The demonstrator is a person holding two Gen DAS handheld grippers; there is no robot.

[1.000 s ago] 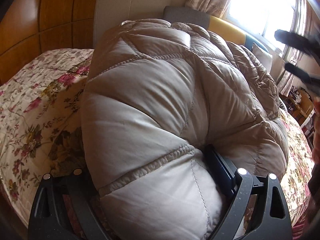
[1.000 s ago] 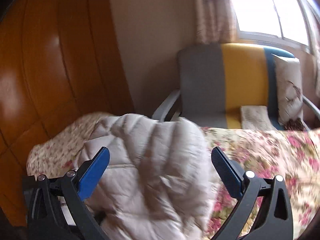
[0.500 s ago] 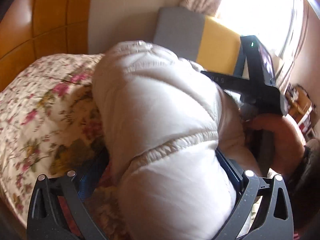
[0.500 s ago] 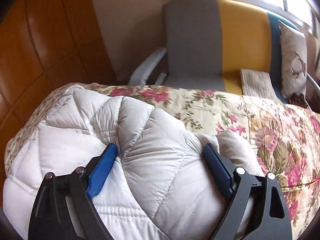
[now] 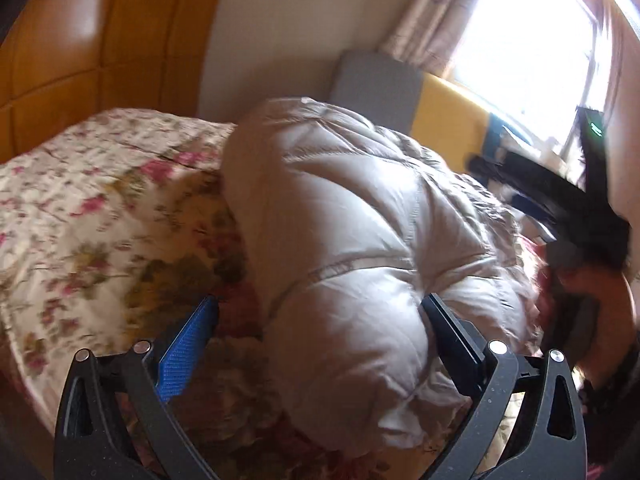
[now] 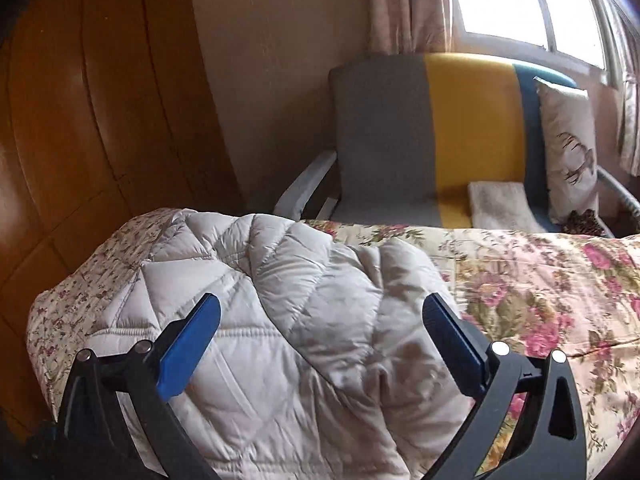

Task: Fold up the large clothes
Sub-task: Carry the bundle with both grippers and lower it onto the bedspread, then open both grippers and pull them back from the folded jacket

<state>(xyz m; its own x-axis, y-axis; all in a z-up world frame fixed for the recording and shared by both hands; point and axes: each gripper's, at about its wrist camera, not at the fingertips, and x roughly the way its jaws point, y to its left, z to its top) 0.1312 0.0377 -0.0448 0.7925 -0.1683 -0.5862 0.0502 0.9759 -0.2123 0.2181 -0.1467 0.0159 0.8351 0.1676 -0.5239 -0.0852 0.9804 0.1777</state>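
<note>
Both cameras sat low over the bed (image 5: 80, 216), tilted downward and facing the striped chair (image 6: 432, 132) by the window. The left view pressed close against the puffy quilted coat (image 5: 340, 220); the right view stood slightly back. Both shared coat, bed, chair and wooden headboard (image 6: 80, 120).

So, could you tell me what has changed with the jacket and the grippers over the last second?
The left gripper has let go: its left pad now stands clear of the quilted jacket. The right gripper came down over it, jaws opening, pads not pressing. The jacket stays bunched on the floral bedspread.
</note>
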